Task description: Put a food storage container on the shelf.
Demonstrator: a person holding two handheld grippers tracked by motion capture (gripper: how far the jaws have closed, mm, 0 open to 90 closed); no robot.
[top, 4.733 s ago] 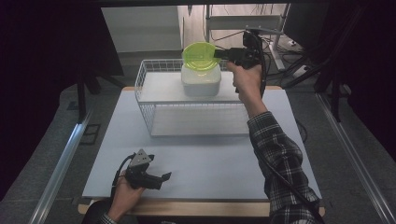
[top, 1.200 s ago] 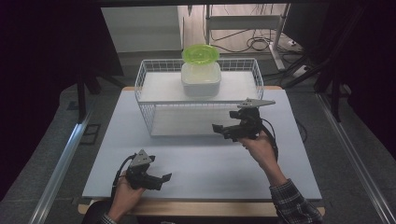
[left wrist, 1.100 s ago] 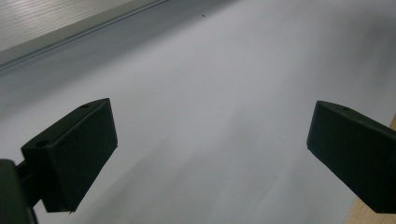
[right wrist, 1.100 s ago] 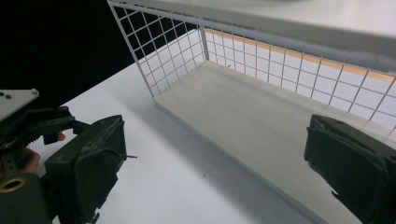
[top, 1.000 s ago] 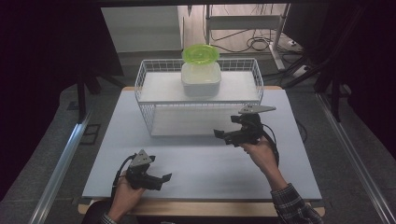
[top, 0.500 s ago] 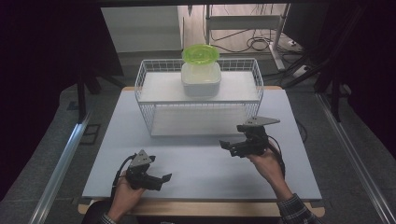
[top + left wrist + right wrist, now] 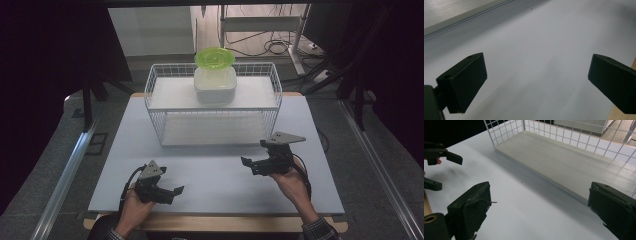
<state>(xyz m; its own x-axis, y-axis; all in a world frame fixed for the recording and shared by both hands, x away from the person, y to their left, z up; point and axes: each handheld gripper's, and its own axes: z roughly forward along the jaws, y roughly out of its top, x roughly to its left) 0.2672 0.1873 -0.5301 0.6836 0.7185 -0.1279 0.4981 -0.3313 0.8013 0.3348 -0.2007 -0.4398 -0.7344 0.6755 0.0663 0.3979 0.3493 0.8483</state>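
Holding a hand-held gripper in each hand, I rest both low over the near half of a pale tabletop [image 7: 215, 170]. My left hand-held gripper [image 7: 172, 192] sits close to the near edge on the left, jaws spread wide with nothing between them; in the left gripper view only bare white surface lies between the two black pads, and a strip of the wooden edge shows at the lower right. My right hand-held gripper [image 7: 246, 164] hovers on the right, jaws also wide apart and empty, pointing left toward the middle. A broad stretch of open tabletop lies between the two hand-held grippers. Beyond them, at the far half, stands a white wire basket [image 7: 155, 107] with a flat pale board as its floor; its near wall is just ahead of my right hand-held gripper. On the shelf at the basket's top, toward the far side, sits a white container [image 7: 215, 87] with a green lid [image 7: 214, 57], well apart from both hand-held grippers.
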